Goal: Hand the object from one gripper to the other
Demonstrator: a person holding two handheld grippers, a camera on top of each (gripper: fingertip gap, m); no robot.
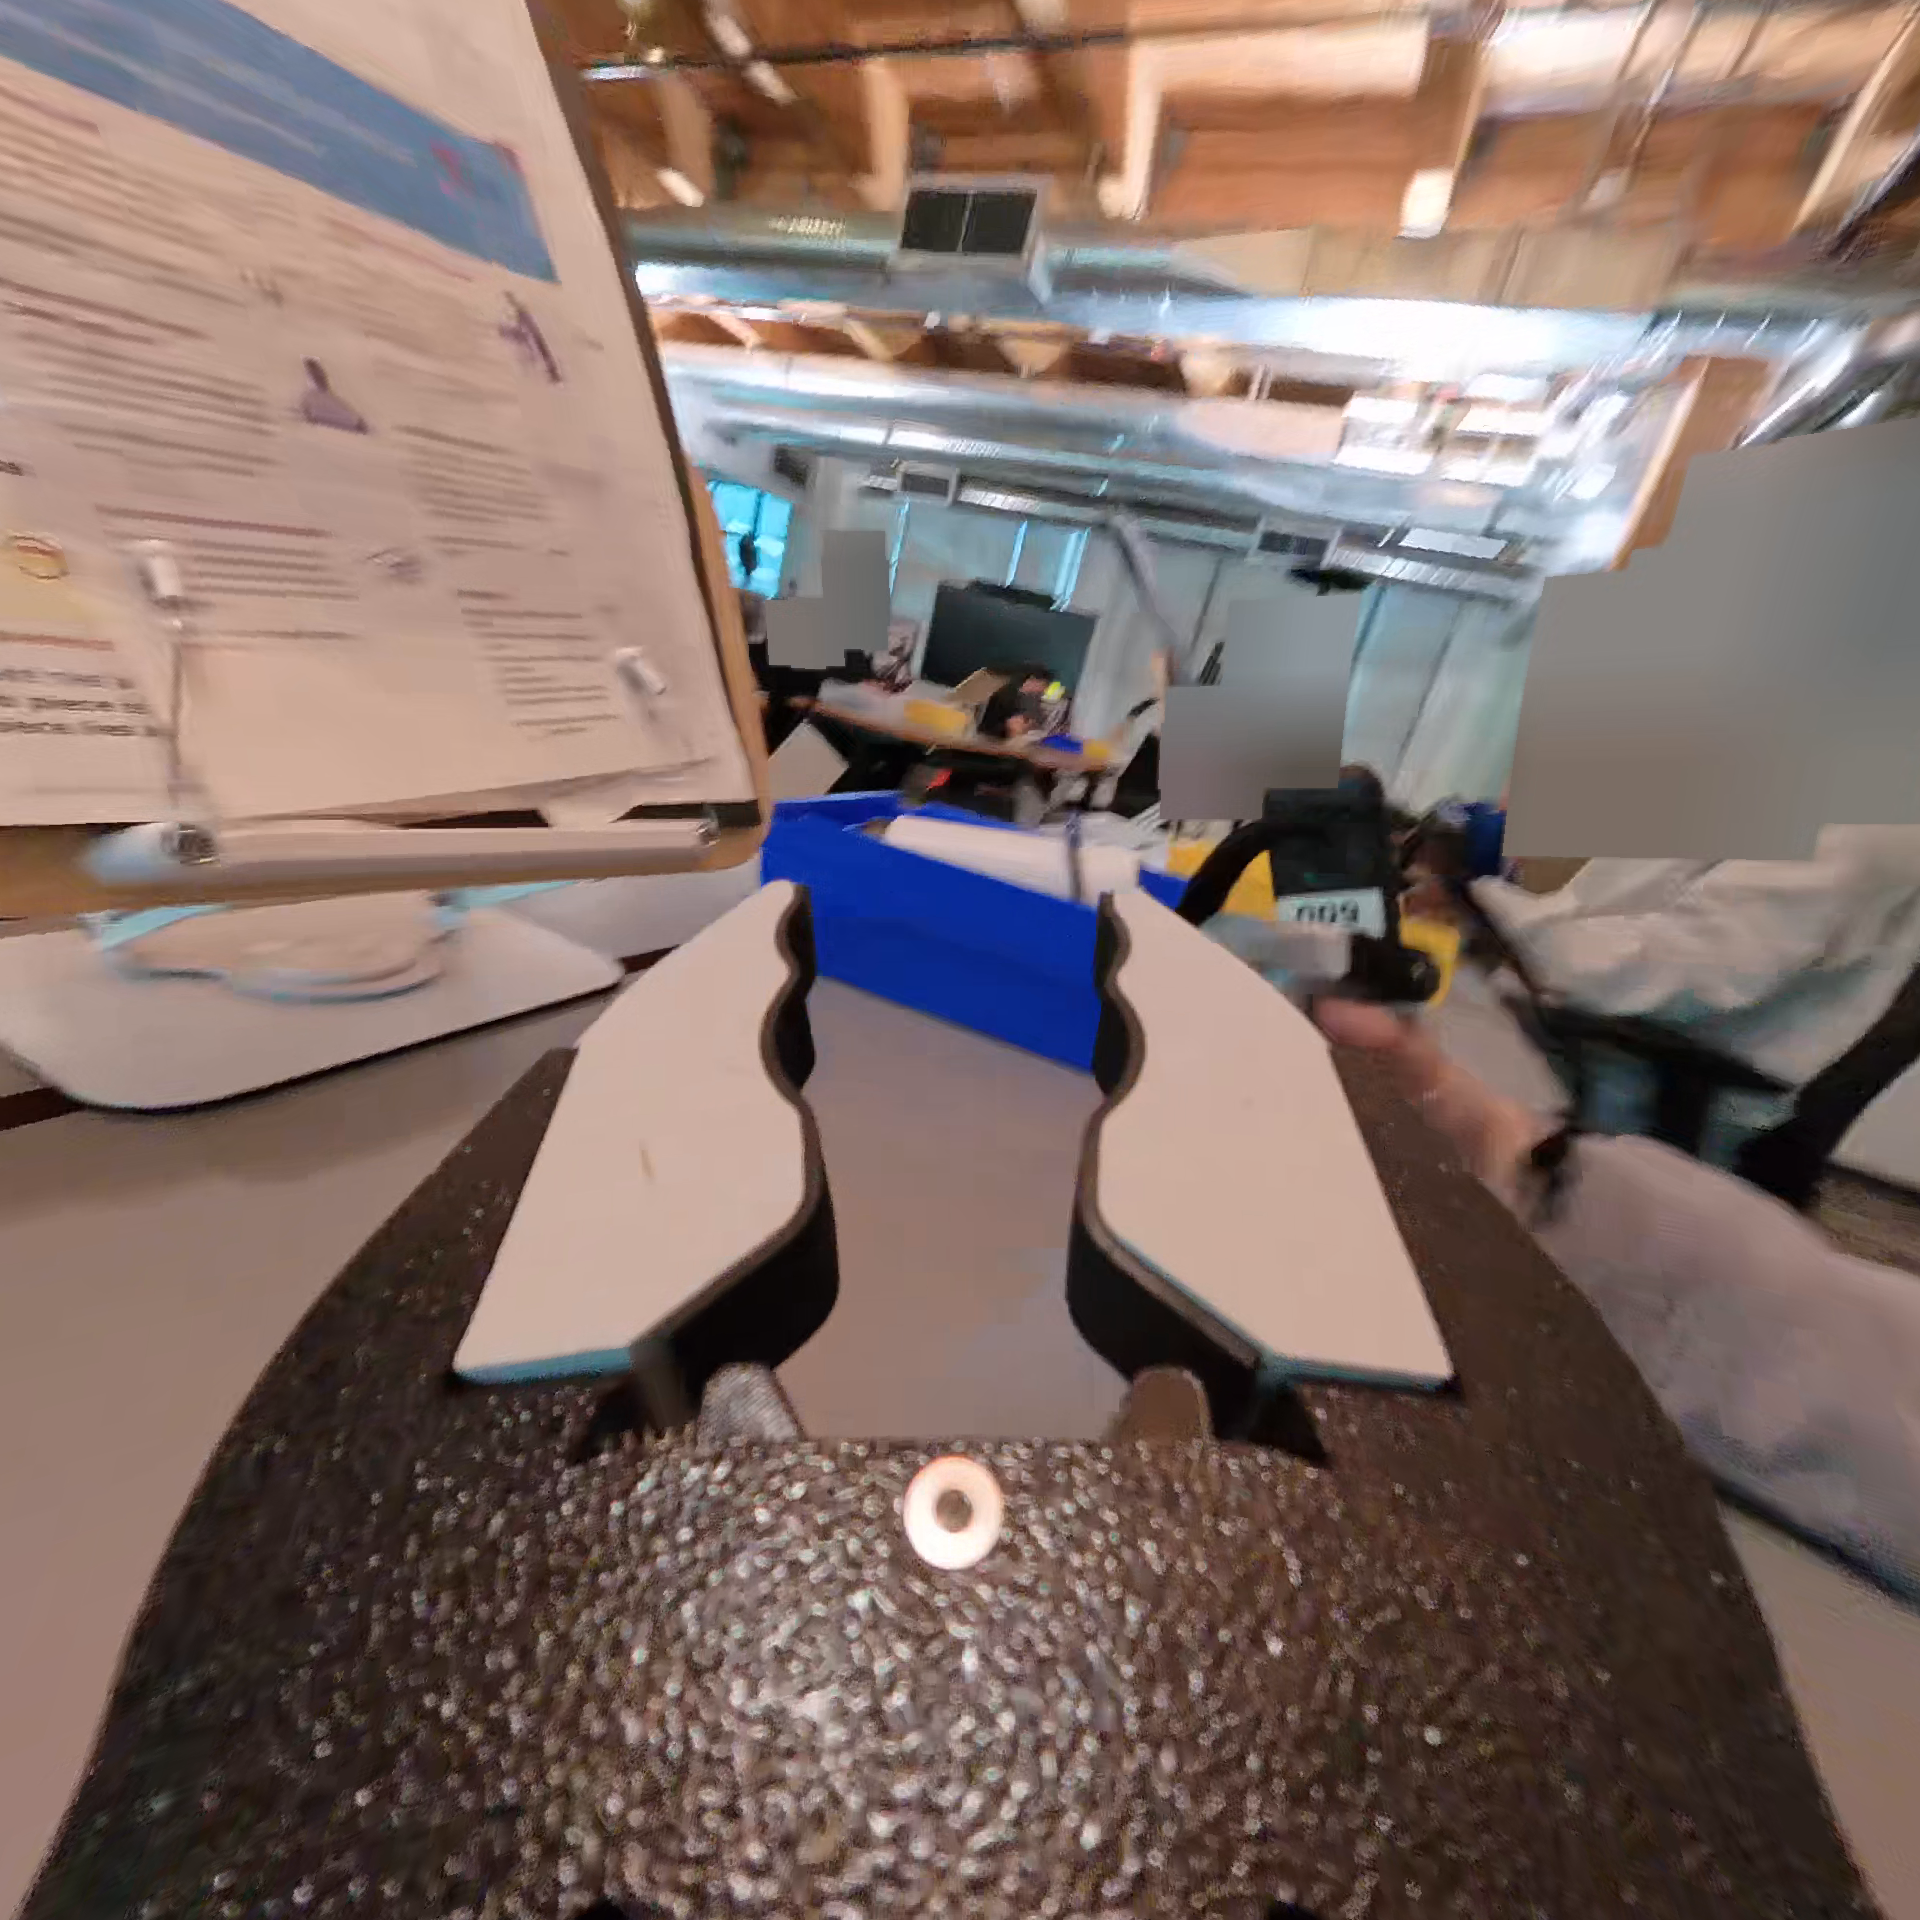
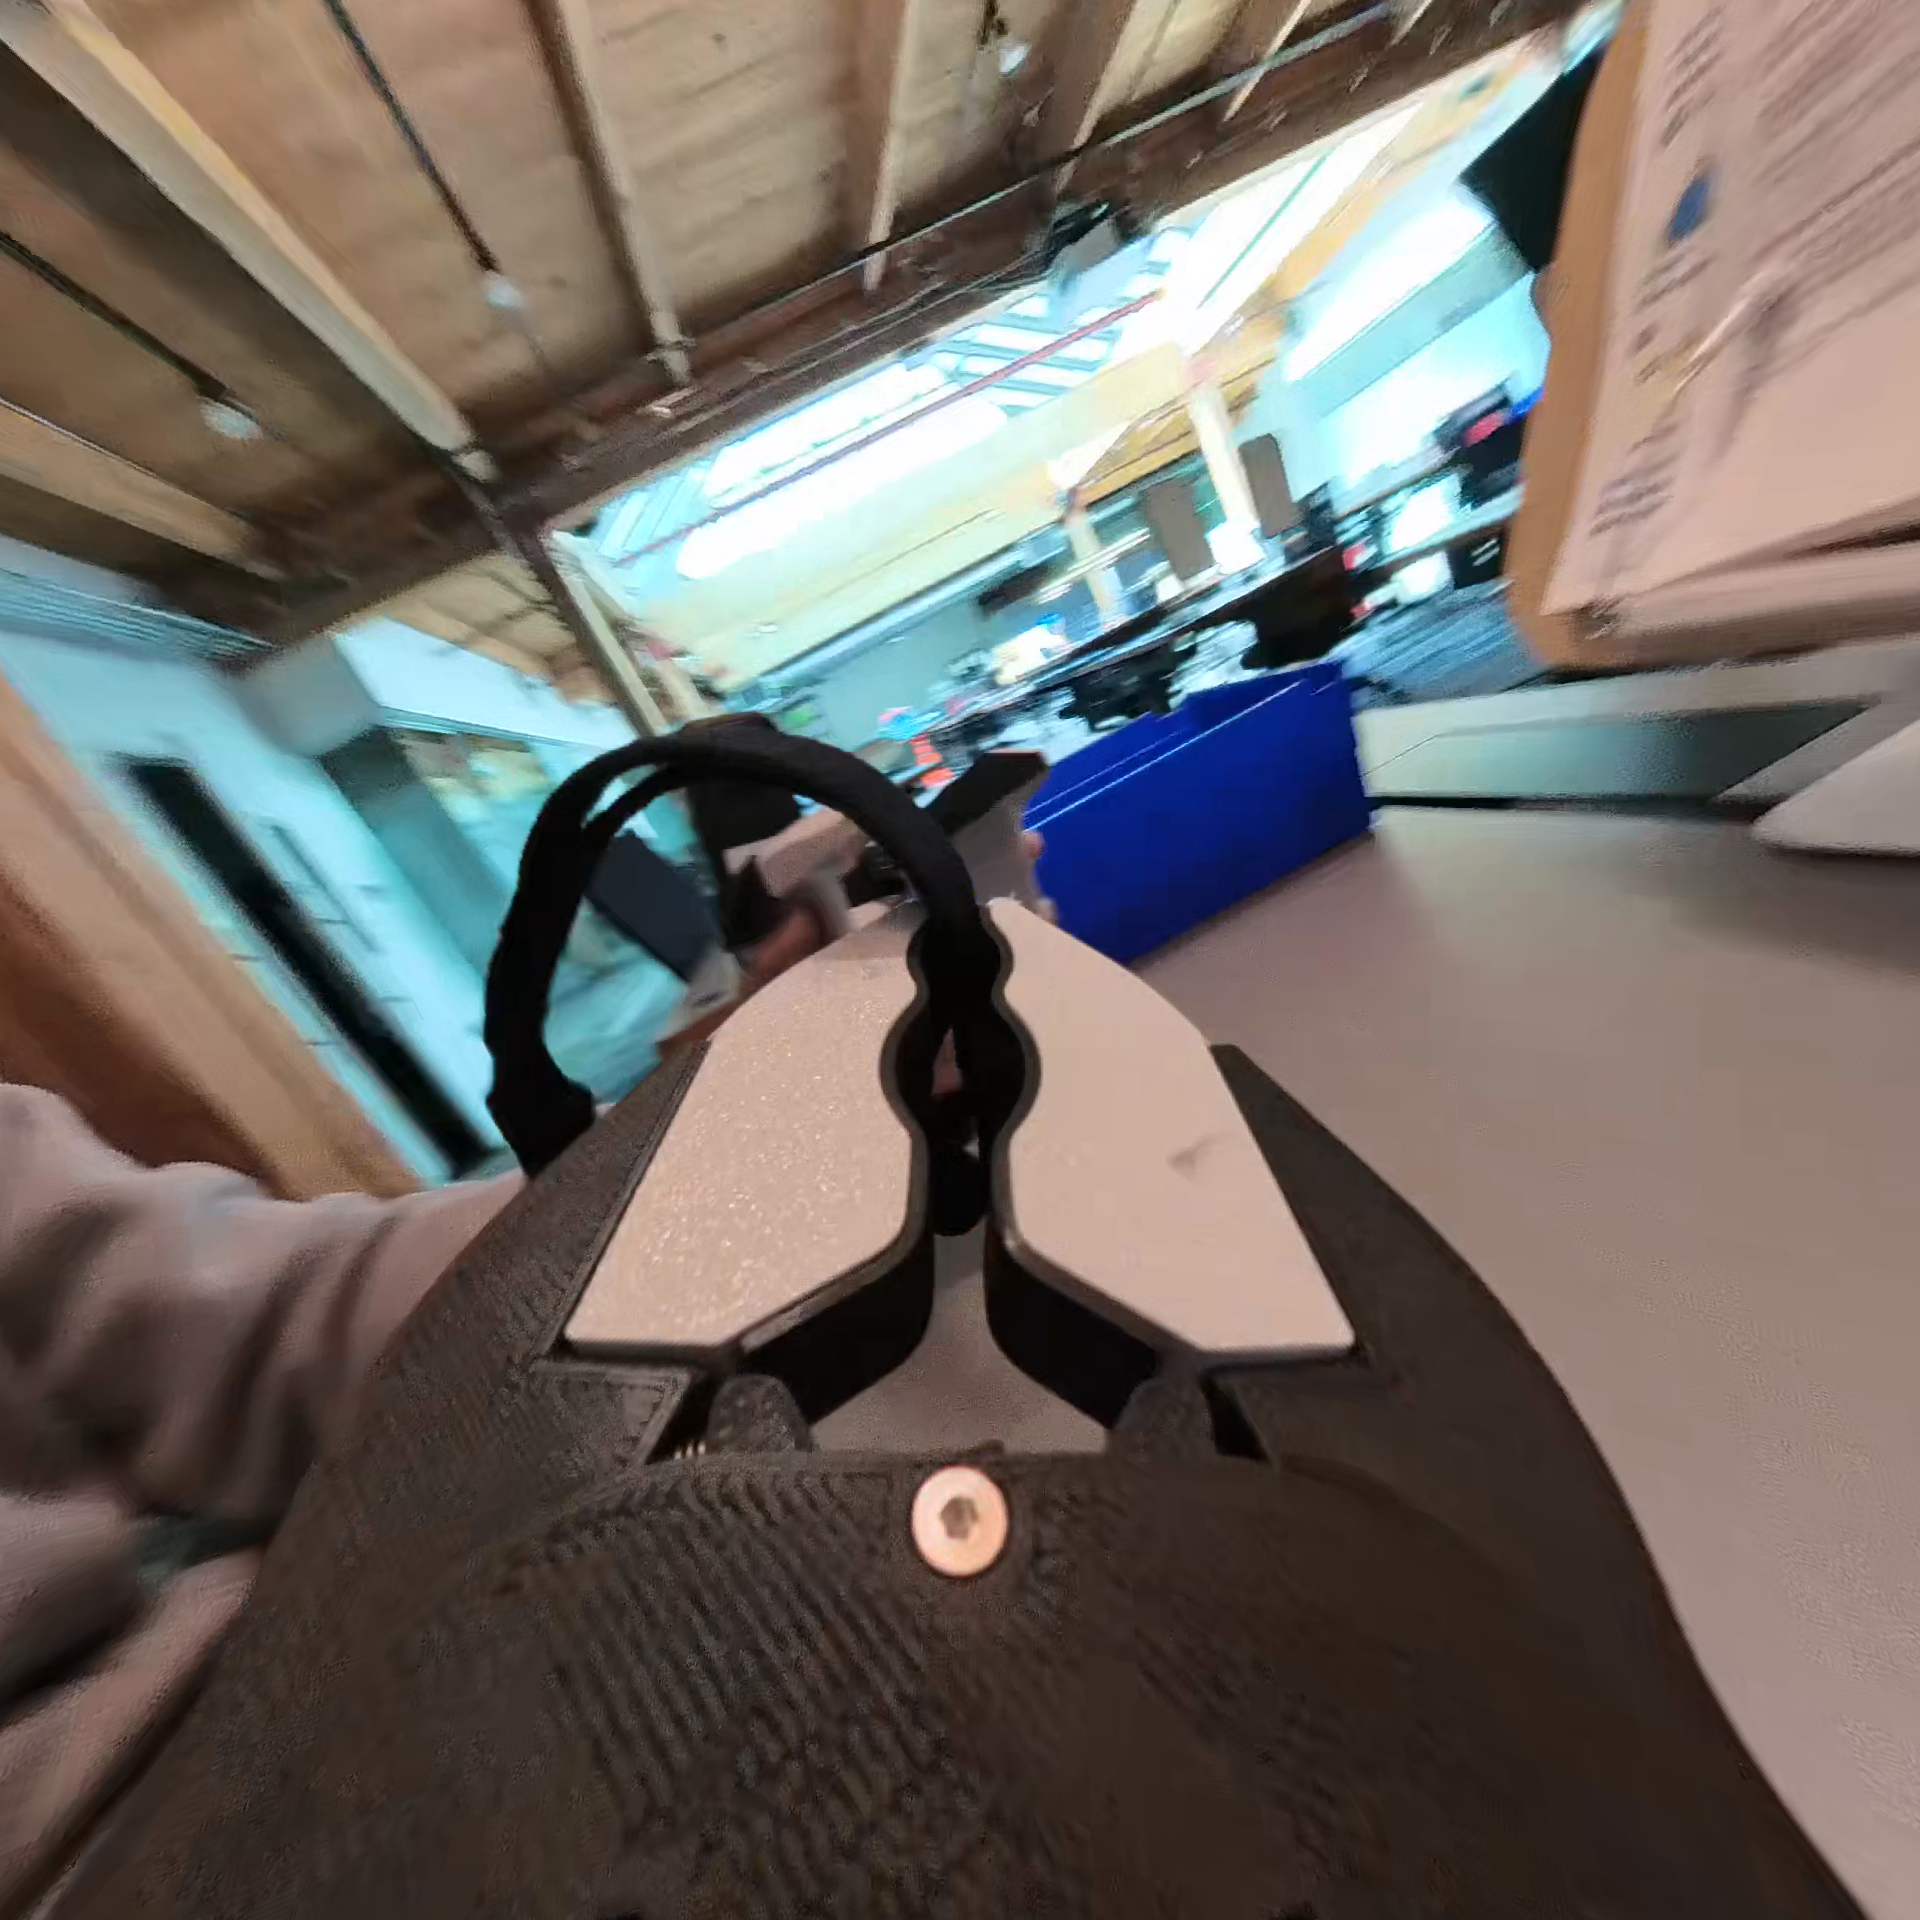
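Note:
My right gripper is shut on a black elastic loop. The loop arches up and to the left from between the fingers, above the grey table. My left gripper is open and empty, with a wide gap between its white-faced fingers. In the left wrist view the right gripper shows blurred at the right, a little beyond my left fingertips, with the black loop sticking out toward the left gripper. The two grippers are apart.
A blue bin stands at the table's far edge; it also shows in the right wrist view. A paper-covered document stand on a white base is at the left. A person's light sleeve reaches in from the right. The left gripper's tips are roughly 9 centimeters from the right gripper's.

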